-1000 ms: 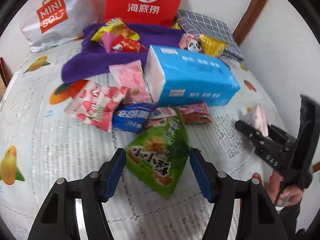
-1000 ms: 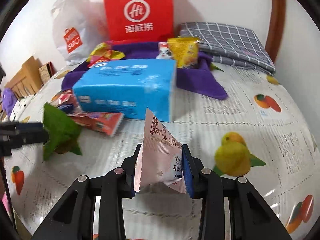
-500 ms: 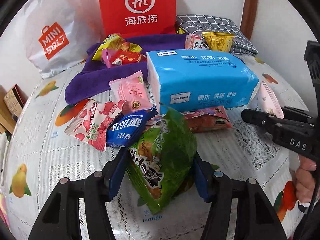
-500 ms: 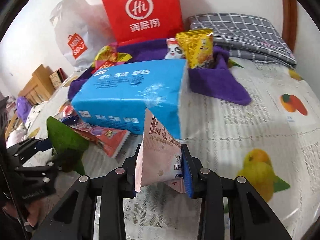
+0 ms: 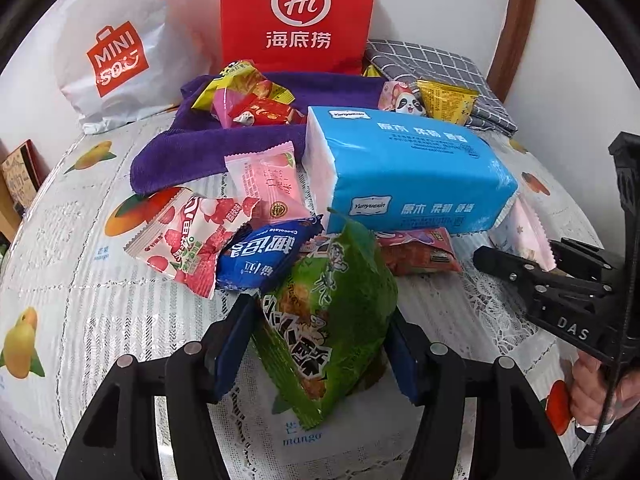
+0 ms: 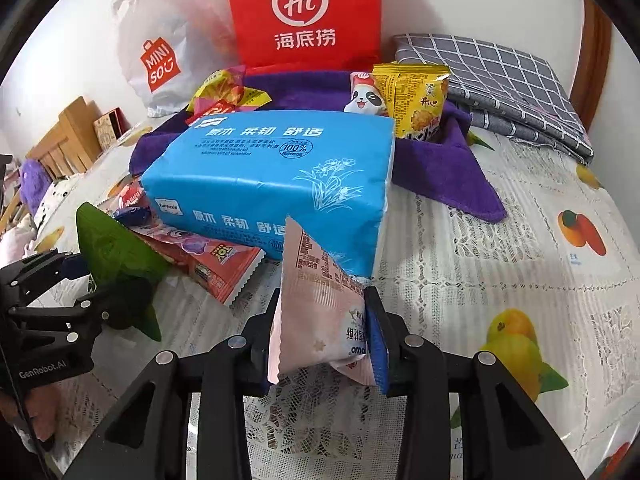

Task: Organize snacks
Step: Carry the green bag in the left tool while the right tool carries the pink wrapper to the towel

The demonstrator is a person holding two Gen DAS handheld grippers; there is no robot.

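Between the blue pads of the left gripper: crinkly green plastic snack bag, clamped on both sides, tilted, held just above the white lace tablecloth with fruit prints. Seen too from the right wrist view as a green wedge at far left.

Right gripper: jaws easing apart, pale pink foil snack packet upright between them, pads on both its sides, so gripped. Same packet showing in the left view beside the tissue pack's right end.

Just behind the green bag: dark blue cookie packet, strawberry-print pink-and-white packet, plain pink sachet, red cartoon-print packet partly under the blue plastic tissue pack.

Behind that: purple towel spread flat, carrying a yellow-and-red wrapper cluster on its left part, a panda-face packet and a yellow crisp bag on its right.

At the back against the wall: red paper bag with a white Hi logo, white MINISO plastic bag to its left, grey checked folded cloth to its right.

At lower right of the left view: person's hand on the right gripper's handle.
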